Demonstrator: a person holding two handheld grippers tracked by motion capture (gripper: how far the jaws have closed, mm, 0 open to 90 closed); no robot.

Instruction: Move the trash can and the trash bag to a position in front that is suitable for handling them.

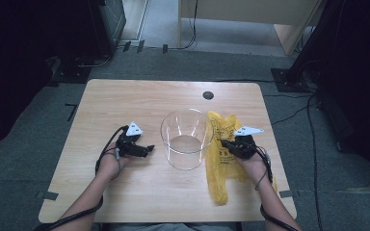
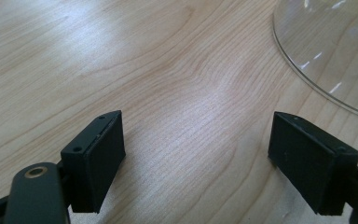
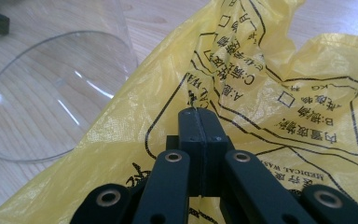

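Right gripper [image 3: 199, 114] clamped on bag [image 3: 261, 93], frame centre; thin film may slip out. Left gripper [image 2: 196, 158] apart, idle; beaker [image 1: 187, 138] could tip.

Yellow plastic bag [image 1: 220, 159] with black print lies crumpled flat on my table [image 1: 125, 101], its top edge leaning against the upright clear plastic container [image 1: 186, 139].

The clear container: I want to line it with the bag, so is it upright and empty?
Upright and empty: the clear container stands with its rim up, bare inside; the yellow bag lies beside it.
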